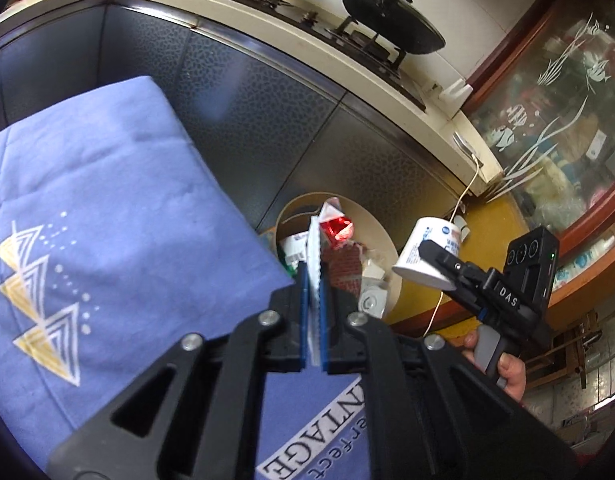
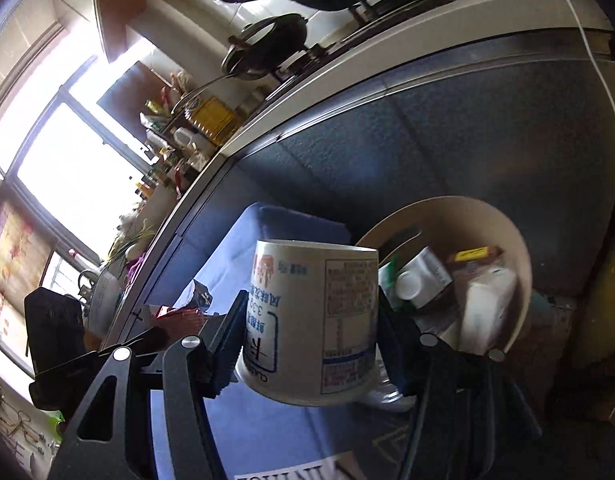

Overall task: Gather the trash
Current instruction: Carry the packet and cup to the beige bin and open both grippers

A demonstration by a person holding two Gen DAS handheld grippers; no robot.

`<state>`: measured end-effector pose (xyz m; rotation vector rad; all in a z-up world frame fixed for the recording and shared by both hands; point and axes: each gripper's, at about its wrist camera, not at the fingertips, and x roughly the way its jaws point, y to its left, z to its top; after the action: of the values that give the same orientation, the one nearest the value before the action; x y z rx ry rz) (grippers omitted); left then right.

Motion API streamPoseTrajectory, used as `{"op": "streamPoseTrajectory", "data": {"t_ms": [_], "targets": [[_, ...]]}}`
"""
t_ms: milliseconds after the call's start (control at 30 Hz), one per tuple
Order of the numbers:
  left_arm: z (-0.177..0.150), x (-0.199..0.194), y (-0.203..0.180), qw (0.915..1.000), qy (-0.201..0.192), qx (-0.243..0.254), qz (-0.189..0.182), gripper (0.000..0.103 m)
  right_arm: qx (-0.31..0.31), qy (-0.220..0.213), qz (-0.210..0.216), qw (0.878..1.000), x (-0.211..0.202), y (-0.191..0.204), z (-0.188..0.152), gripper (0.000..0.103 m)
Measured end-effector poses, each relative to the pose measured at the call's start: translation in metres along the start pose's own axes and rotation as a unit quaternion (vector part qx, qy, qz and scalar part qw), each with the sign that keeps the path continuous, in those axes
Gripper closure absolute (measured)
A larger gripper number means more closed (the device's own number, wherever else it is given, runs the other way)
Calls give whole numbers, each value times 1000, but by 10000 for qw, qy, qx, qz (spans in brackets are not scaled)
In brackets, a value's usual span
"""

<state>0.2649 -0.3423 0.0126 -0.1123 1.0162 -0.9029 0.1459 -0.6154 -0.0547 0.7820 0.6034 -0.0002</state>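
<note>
My left gripper (image 1: pixel 312 274) is shut on a thin white wrapper (image 1: pixel 316 240) with a serrated edge and a red, shiny end. It hangs past the edge of the blue tablecloth (image 1: pixel 107 220), over a round cream bin (image 1: pixel 381 224). The bin holds several cartons and boxes. To the right, a person's hand holds my right gripper (image 1: pixel 427 254), shut on a white paper cup (image 1: pixel 421 260) with blue print. In the right wrist view the cup (image 2: pixel 315 320) lies tilted between the fingers of that gripper (image 2: pixel 311 304), left of the bin (image 2: pixel 519 248). The red wrapper (image 2: pixel 179 316) shows at lower left.
Dark cabinet fronts (image 1: pixel 247 92) rise right behind the bin, under a counter with a gas stove and black woks (image 1: pixel 391 12). A white cable (image 1: pixel 467 184) hangs from the counter's end. At the right stands a wood-framed glass cabinet (image 1: pixel 555 120) over a yellow floor (image 1: pixel 487 232).
</note>
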Motion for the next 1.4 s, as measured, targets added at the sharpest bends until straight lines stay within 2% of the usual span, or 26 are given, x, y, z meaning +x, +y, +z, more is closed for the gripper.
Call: {"op": "streamPoseTrajectory", "data": {"t_ms": [200,500,733,867,1000,1100,1200,1300,1400], "targets": [[15,58,-20,9988,385,224,192,99,145,-28,-254,9996,7,-36,8,43],[24,110,-31,9939,731,590,583,99,100,93,-438,9989,30,-51,14,43],[19,143,-31,9849,1015,883,1089,99,-95,244,-692,9973,54,-57,19,43],[10,162,-26,9802,1340,860,1181,99,-377,424,-938,9940,69,-61,15,43],[7,163,-32,9785,1333,978,1232,99,-786,670,-1199,9874,80,-58,7,42],[10,159,-35,9792,1292,1011,1193,89,-959,939,-1165,9841,84,-55,1,37],[14,153,-38,9807,1119,1044,1216,76,-1165,809,-1287,9815,75,-48,-3,27],[17,147,-41,9824,1004,1038,1182,74,-1219,613,-1335,9816,62,-43,-4,25],[20,138,-42,9845,912,1008,1104,74,-1078,407,-1211,9859,46,-43,0,25]]}}
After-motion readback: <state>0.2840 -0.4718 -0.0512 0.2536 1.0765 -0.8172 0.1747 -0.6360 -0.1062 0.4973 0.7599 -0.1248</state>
